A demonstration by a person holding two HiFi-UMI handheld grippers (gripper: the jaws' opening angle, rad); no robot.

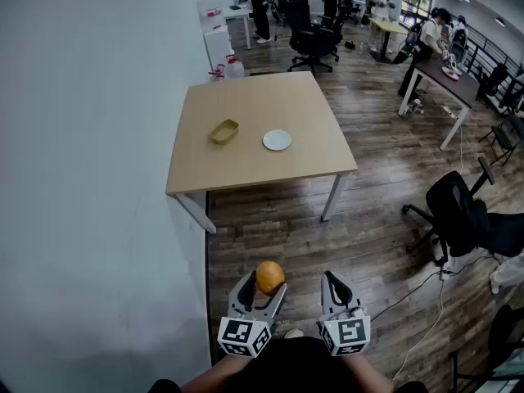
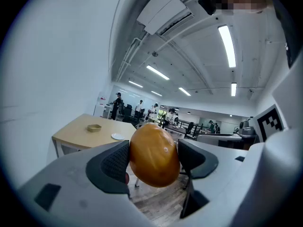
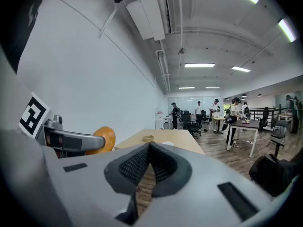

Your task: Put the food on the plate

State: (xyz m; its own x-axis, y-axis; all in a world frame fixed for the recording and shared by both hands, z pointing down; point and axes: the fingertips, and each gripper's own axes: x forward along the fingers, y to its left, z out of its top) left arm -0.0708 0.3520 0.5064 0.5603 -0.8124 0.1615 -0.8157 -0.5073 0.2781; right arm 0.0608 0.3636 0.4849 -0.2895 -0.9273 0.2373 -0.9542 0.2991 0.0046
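Observation:
An orange, egg-shaped piece of food [image 1: 269,277] sits between the jaws of my left gripper [image 1: 264,289], whose pads press on both of its sides [image 2: 154,157]. The food also shows at the left of the right gripper view [image 3: 105,139]. My right gripper [image 1: 336,289] is shut with nothing in it, its pads meeting [image 3: 149,167]. Both grippers hang low, close to my body, well short of the table. On the wooden table [image 1: 303,113] lies a small white plate [image 1: 277,140] and, left of it, a shallow tan dish [image 1: 224,131]. The plate [image 2: 117,136] and dish [image 2: 94,127] appear far off in the left gripper view.
A white wall [image 1: 90,178] runs along the left. Wood floor [image 1: 278,228] lies between me and the table. A black office chair [image 1: 463,215] stands at the right, with cables on the floor near it. People, desks and chairs fill the far end of the room [image 1: 344,6].

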